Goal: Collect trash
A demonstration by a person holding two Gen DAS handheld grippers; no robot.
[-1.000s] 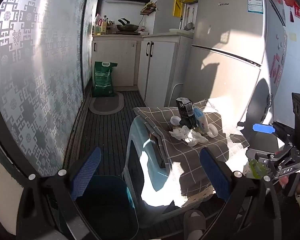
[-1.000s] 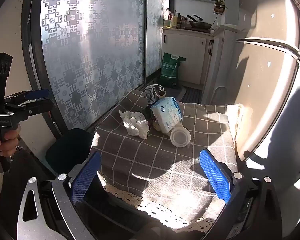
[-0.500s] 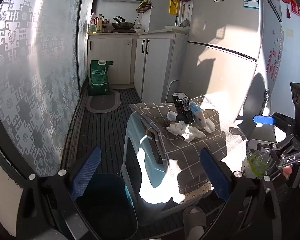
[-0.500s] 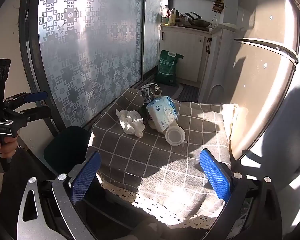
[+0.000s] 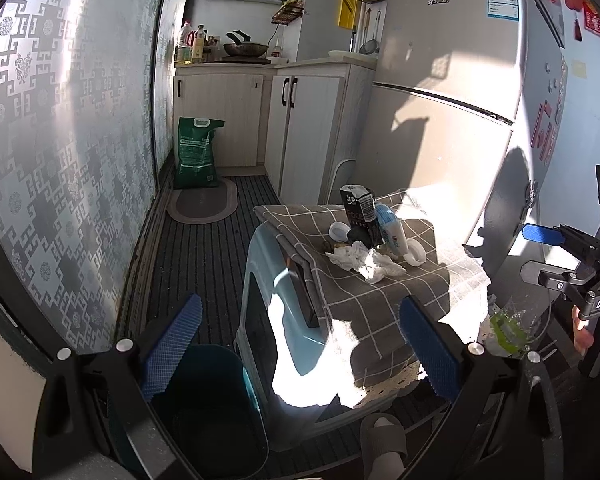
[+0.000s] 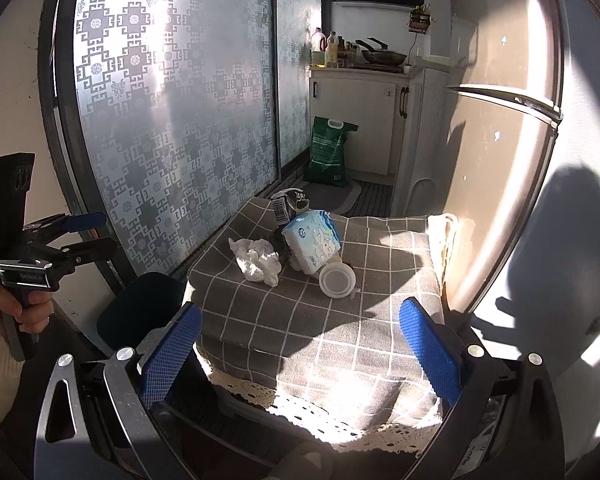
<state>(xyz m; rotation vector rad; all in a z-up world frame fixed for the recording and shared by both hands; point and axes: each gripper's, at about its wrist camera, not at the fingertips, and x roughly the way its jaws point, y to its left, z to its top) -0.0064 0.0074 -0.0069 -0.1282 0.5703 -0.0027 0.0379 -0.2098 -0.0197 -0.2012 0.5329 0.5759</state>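
Observation:
On the checked grey cloth (image 6: 340, 328) lie a crumpled white tissue (image 6: 258, 261) (image 5: 364, 260), a blue-white wipes pack (image 6: 314, 242) (image 5: 392, 230), a dark carton (image 5: 360, 216) (image 6: 286, 206), and a round white lid (image 6: 337, 280) (image 5: 415, 256). A dark bin (image 5: 212, 400) (image 6: 140, 312) stands on the floor at the table's left. My left gripper (image 5: 296, 348) is open and empty, above the bin. My right gripper (image 6: 300, 352) is open and empty, in front of the table's near edge.
A patterned glass door (image 5: 60, 160) runs along the left. A fridge (image 5: 452, 100) stands right of the table. Cabinets (image 5: 300, 120), a green bag (image 5: 196, 152) and a floor mat (image 5: 204, 202) are at the back. A slippered foot (image 5: 382, 444) is below.
Both grippers have drawn back and risen slightly, so the table and its trash look a little farther away. Both stay open and empty.

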